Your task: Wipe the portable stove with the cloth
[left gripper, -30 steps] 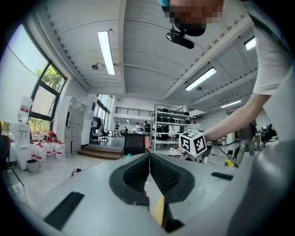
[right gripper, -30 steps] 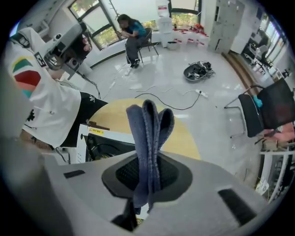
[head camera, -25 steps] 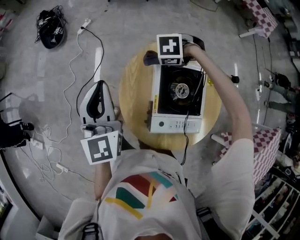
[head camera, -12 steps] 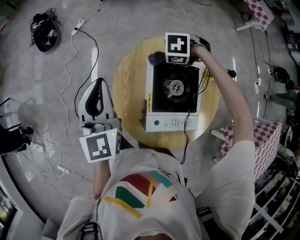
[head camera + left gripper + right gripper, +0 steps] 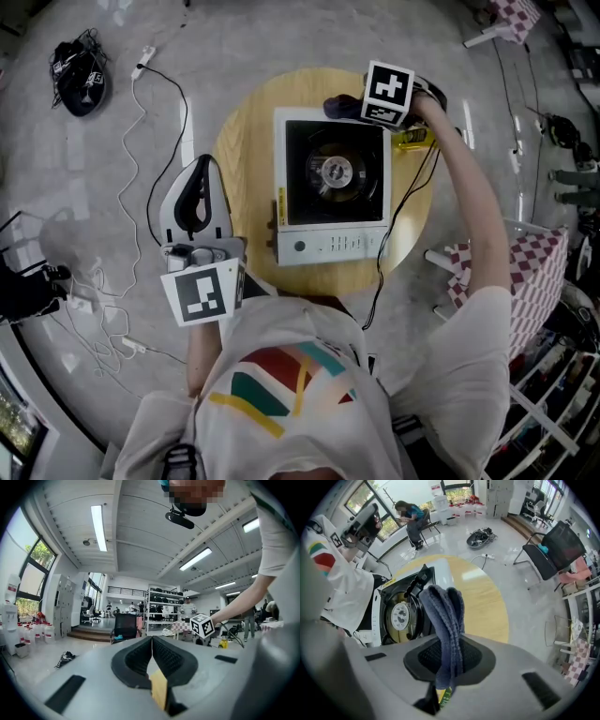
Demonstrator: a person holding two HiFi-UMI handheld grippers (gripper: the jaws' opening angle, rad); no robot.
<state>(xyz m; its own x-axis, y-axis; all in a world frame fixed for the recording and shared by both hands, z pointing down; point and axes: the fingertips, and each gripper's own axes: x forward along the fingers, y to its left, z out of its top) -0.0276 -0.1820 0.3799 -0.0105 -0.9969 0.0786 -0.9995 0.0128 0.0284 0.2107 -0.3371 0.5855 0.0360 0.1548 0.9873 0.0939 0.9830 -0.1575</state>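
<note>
Cloth: The dark blue cloth (image 5: 446,613) is in your right gripper (image 5: 449,659). Its jaws are clamped on the cloth, and a folded wad stands out past the tips.
Stove: The portable stove (image 5: 333,183) lies just below and to the left of those tips. The wad sits at the stove's far edge, the side away from the control panel.
Contact: No view shows whether the wad actually touches the metal, so lower it until it flattens.
Stroke: Press the broad side of the fold down, not its tip. Draw it along the white rim in overlapping passes towards the panel.
Burner: The burner (image 5: 335,171) and its pan supports stand proud just under the claw and would likely snag the loose weave. Work around them.
Cable: A black cable (image 5: 405,192) trails from the claw down the stove's right side. Don't drag it under the cloth.
Yellow item: A small yellow item (image 5: 412,141) lies just beside the claw on the round table (image 5: 246,159). It is too small to identify.
Left gripper: Your left gripper (image 5: 151,656) has its jaws pressed together on nothing. It is held off the table, well apart from the stove, and could brace the stove if it slides.
</note>
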